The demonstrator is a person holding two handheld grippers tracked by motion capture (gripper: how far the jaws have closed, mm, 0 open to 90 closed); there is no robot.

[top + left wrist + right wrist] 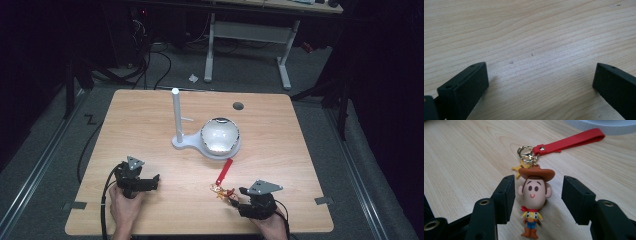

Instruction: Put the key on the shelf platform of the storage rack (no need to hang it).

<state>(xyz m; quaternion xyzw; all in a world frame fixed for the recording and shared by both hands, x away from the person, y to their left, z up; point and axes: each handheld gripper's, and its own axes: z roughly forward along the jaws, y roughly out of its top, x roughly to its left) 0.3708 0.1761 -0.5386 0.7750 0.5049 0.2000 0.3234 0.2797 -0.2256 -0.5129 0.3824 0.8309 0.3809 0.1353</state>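
A cowboy figure keychain [534, 195] lies face up on the wooden table [150, 125], with a gold clasp, a small yellow star and a red strap [571, 141] running away from it. In the high view the figure [223, 191] lies near the front right, its red strap [224, 171] pointing toward the bowl. My right gripper [537, 187] is open, one jaw on each side of the figure's head with a gap on both sides. It shows at the front right [236, 196] of the high view. My left gripper [540, 75] stands open over bare wood at the front left [152, 182].
A white stand with an upright post [176, 117] sits mid-table, and a round white bowl [220, 135] rests tilted on its flat base. A dark cable hole [238, 106] lies near the far edge. Floor cables and a desk frame lie beyond the table.
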